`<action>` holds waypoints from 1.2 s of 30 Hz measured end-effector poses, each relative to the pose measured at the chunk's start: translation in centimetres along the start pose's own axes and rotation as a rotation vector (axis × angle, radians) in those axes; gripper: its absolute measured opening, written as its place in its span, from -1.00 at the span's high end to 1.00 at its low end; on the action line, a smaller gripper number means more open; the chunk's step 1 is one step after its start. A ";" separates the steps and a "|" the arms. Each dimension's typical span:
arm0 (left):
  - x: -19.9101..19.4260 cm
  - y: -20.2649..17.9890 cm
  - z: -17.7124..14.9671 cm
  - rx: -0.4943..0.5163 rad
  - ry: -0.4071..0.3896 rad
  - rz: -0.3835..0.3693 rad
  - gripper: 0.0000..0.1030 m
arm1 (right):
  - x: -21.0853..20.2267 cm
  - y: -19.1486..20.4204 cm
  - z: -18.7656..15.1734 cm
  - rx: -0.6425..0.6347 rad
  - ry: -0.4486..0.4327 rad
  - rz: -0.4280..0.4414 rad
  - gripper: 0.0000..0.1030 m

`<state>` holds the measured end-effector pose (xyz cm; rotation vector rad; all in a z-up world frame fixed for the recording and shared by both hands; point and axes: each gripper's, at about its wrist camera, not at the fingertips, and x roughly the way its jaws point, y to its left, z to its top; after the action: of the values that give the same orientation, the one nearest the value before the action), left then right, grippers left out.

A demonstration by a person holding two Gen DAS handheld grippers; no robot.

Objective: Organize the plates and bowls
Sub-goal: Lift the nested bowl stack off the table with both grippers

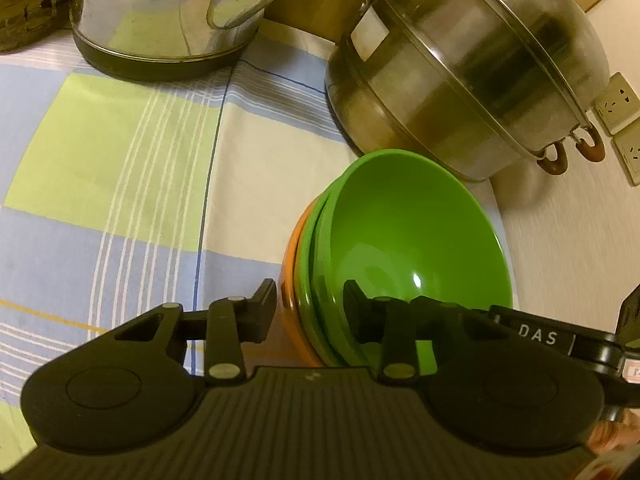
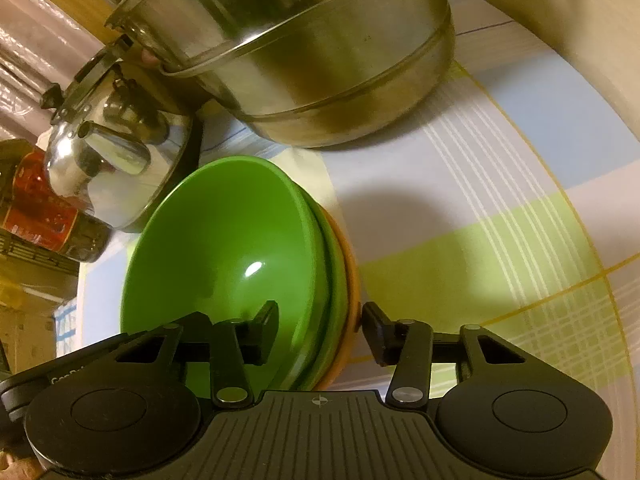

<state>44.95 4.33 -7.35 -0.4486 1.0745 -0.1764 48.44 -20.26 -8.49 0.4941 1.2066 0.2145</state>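
My left gripper [image 1: 310, 308] has its fingers [image 1: 262, 312] set astride the near rim of a nested stack of bowls [image 1: 400, 240], one finger outside against the orange wall and the other inside the top green bowl; they bracket the rim, but I cannot tell whether they are pressing on it. My right gripper [image 2: 320, 328] sits on the opposite rim in the same way, its inner finger over the green interior and its outer finger [image 2: 376, 332] just beside the orange wall with a thin gap showing, so those fingers stand apart around the rim. The top bowl [image 2: 224, 248] is glossy bright green, deep and smooth, with a small white glint of light low in its hollow. A second green bowl [image 1: 310, 256] shows as a band just under it, and an orange bowl [image 1: 290, 264] carries both at the bottom. The stack stands on the bench, on a checked cloth [image 1: 120, 160] of pale blue, lime and cream with thin white stripes. Just beyond the bowls rises a large steel steamer pot [image 1: 460, 80] with brown handles, and to its side a shiny steel kettle [image 2: 108, 160]. Past the kettle is a bottle with a red label [image 2: 44, 208].
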 end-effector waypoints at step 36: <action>-2.8 -4.2 -0.2 0.089 -0.009 0.028 0.49 | -3.9 -0.7 -0.9 -0.013 -0.028 -0.042 0.48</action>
<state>43.76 1.57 -3.32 -0.3538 1.0589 -0.1965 46.18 -22.26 -5.73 0.4590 1.1869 0.1788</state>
